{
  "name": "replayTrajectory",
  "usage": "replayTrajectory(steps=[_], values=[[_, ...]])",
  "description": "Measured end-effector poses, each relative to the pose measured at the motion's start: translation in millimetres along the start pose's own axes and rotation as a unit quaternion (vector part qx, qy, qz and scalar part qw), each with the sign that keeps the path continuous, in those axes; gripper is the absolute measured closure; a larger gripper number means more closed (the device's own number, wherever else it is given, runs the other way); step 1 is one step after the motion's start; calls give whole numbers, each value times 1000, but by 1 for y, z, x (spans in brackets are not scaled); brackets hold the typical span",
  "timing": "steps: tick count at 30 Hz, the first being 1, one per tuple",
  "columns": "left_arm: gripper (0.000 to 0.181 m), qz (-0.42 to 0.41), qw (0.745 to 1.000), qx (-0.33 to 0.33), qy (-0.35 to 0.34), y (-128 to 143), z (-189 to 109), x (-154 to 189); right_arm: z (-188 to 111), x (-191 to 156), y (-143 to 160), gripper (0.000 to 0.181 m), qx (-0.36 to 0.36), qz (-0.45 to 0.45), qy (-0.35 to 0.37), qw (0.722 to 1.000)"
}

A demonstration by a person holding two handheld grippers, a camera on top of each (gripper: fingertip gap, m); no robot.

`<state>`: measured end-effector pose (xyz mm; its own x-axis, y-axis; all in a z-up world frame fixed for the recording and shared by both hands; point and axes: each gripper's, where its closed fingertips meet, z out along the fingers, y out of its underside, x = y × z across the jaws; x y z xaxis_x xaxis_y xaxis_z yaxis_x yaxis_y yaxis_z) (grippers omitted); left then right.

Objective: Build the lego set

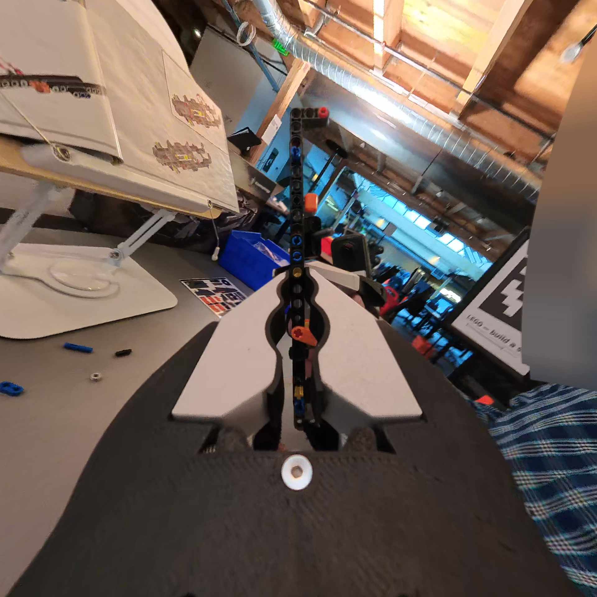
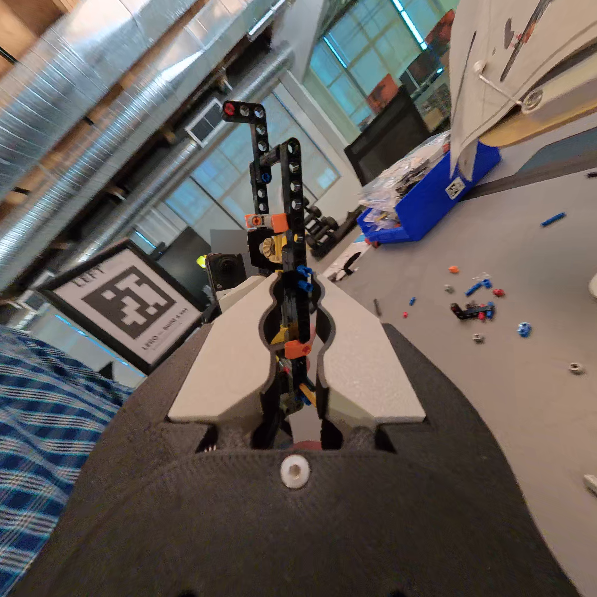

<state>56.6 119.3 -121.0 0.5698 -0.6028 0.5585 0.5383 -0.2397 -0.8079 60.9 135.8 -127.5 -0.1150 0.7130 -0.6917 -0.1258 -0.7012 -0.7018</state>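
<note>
A long black lego assembly [image 1: 296,200] of holed beams with blue pins, orange pieces and a red pin at its tip stands up between the fingers of my left gripper [image 1: 297,274], which is shut on it. The same assembly [image 2: 292,193] shows in the right wrist view, with a tan gear and yellow parts, and my right gripper [image 2: 295,277] is shut on it too. Both grippers hold it lifted above the grey table [image 2: 484,371], from opposite sides. The other gripper's camera [image 1: 350,250] shows just behind the assembly. The assembly's lower end is hidden between the fingers.
An open instruction booklet [image 1: 135,106] rests on a white stand [image 1: 80,290] at the left. A blue bin [image 2: 429,200] holds bagged parts. Loose lego pieces [image 2: 475,310] lie scattered on the table, some also in the left wrist view [image 1: 77,348]. A sticker sheet [image 1: 214,294] and a framed marker card [image 2: 129,300] are nearby. Less than 4 cm separates the two grippers' tips.
</note>
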Motion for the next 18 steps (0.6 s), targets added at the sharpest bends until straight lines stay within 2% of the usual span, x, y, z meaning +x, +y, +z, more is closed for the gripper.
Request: replayTrajectory(steps=[6, 11, 14, 16, 18], values=[[176, 39, 999, -11, -19, -4, 2, 6, -1, -6, -2, 169, 20, 39, -55, 998], [176, 31, 999, -11, -15, -4, 1, 5, -1, -7, -3, 169, 22, 32, -52, 998], [175, -61, 998, 12, 27, -7, -1, 2, 1, -10, -5, 172, 22, -3, -32, 999], [172, -154, 984, 53, 74, -12, -5, -5, 6, -19, -5, 176, 12, -43, -17, 999], [170, -202, 970, 78, 112, -14, -9, -9, 13, -23, -3, 176, -7, -88, 17, 996]])
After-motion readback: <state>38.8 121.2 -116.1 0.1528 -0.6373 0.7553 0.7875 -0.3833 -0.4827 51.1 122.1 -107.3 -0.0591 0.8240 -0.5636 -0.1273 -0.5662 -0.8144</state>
